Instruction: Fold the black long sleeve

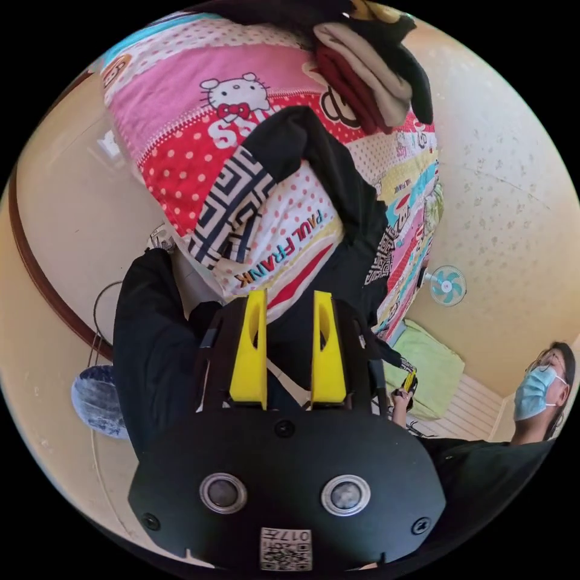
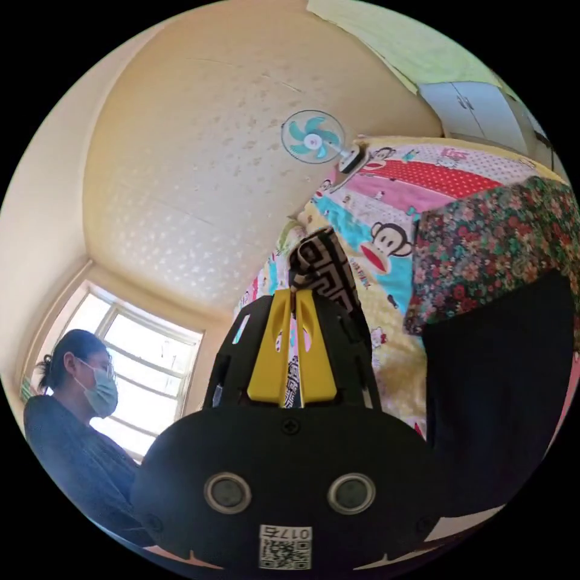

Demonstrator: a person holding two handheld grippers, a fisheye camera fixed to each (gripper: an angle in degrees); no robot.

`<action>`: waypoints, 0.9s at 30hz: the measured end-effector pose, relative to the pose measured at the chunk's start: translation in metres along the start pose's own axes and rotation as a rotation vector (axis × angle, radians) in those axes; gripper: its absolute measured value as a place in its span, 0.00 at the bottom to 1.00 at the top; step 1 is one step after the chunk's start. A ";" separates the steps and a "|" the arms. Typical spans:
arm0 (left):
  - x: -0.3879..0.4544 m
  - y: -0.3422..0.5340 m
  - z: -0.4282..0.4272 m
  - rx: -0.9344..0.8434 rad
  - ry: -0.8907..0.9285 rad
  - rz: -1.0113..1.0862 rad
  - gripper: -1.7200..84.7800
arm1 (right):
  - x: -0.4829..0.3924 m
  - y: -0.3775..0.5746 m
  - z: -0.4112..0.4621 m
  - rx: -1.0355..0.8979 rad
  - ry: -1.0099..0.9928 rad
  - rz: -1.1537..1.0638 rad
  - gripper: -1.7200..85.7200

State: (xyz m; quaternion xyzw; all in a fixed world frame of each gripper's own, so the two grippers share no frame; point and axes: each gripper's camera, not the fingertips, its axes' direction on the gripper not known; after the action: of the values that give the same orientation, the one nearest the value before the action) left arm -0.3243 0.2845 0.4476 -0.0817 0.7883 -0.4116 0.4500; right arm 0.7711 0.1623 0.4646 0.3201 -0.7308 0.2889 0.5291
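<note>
Meanwhile the right tongs (image 2: 294, 296) pinch the patterned cuff (image 2: 323, 266) of the black long sleeve (image 1: 338, 199), which drapes over the cartoon-print bed cover (image 1: 199, 96), while the left tongs (image 1: 291, 302) stand parted.

"PAUL FRANK" on cartoon bedsheet (image 1: 181, 109)

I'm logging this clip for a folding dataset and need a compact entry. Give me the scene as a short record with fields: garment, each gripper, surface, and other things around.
garment: black long sleeve top with key-pattern trim, draped over the bed
left gripper: yellow jaws apart, black cloth beyond them
right gripper: yellow jaws closed on the patterned trim
surface: colourful cartoon-print bedsheet
pile: folded clothes stack on the sheet
other cloth: floral fabric
background: small teal fan; person in a mask by a window
</note>
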 end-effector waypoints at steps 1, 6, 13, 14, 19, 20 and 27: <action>-0.003 -0.002 -0.003 0.012 0.017 -0.009 0.15 | -0.028 0.009 0.030 -0.050 -0.086 -0.088 0.04; -0.017 -0.012 -0.023 0.075 0.111 -0.043 0.16 | -0.102 0.109 0.177 -0.302 -0.361 -0.347 0.04; -0.067 -0.001 -0.038 0.217 0.121 -0.239 0.21 | -0.035 0.402 0.404 -1.014 0.112 -0.401 0.05; -0.079 -0.005 -0.030 0.213 0.169 -0.270 0.21 | -0.017 0.436 0.413 -1.082 0.176 -0.359 0.05; -0.087 -0.030 0.004 0.065 0.174 -0.256 0.12 | -0.016 0.497 0.399 -1.106 0.061 -0.318 0.05; -0.082 -0.031 -0.004 0.058 0.161 -0.223 0.10 | -0.019 0.508 0.398 -1.126 0.058 -0.332 0.05; -0.007 -0.039 -0.175 0.330 -0.018 0.188 0.08 | -0.031 0.554 0.423 -1.159 -0.071 -0.392 0.05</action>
State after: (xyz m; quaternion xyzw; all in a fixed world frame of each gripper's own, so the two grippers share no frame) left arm -0.4661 0.3633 0.5255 0.0635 0.7103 -0.4908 0.5007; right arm 0.1007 0.1932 0.2732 0.1178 -0.7137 -0.2691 0.6359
